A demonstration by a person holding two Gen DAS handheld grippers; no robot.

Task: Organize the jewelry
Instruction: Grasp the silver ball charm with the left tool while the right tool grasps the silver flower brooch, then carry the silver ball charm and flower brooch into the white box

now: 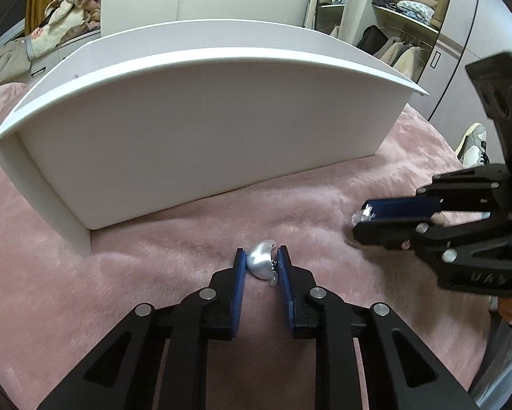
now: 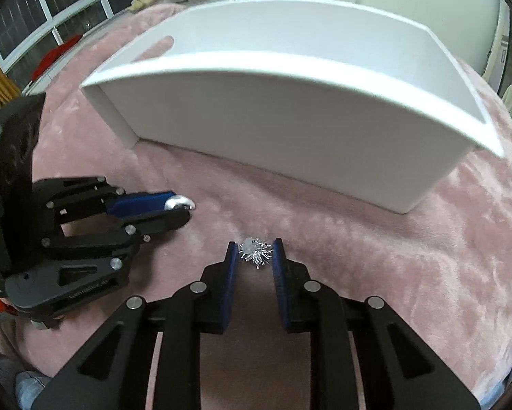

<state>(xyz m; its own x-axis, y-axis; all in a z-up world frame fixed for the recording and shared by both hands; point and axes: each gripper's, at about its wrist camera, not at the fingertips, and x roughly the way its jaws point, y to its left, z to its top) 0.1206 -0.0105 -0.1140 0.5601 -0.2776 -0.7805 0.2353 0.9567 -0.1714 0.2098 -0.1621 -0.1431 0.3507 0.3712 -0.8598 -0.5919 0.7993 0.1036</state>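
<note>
My left gripper (image 1: 262,260) is shut on a smooth silver dome-shaped earring (image 1: 261,262), low over the pink blanket; it also shows in the right wrist view (image 2: 179,202). My right gripper (image 2: 255,252) is closed around a spiky silver earring with a pale stone (image 2: 255,253); the pads touch its spikes. That earring shows at the right gripper's tips in the left wrist view (image 1: 361,217). A white open box (image 1: 201,123) stands just beyond both grippers, also in the right wrist view (image 2: 290,130).
The pink fluffy blanket (image 1: 187,239) covers the whole surface. Sneakers (image 1: 473,145) lie beyond its right edge. Shelves with folded clothes (image 1: 409,0) and a window (image 2: 51,17) are in the background.
</note>
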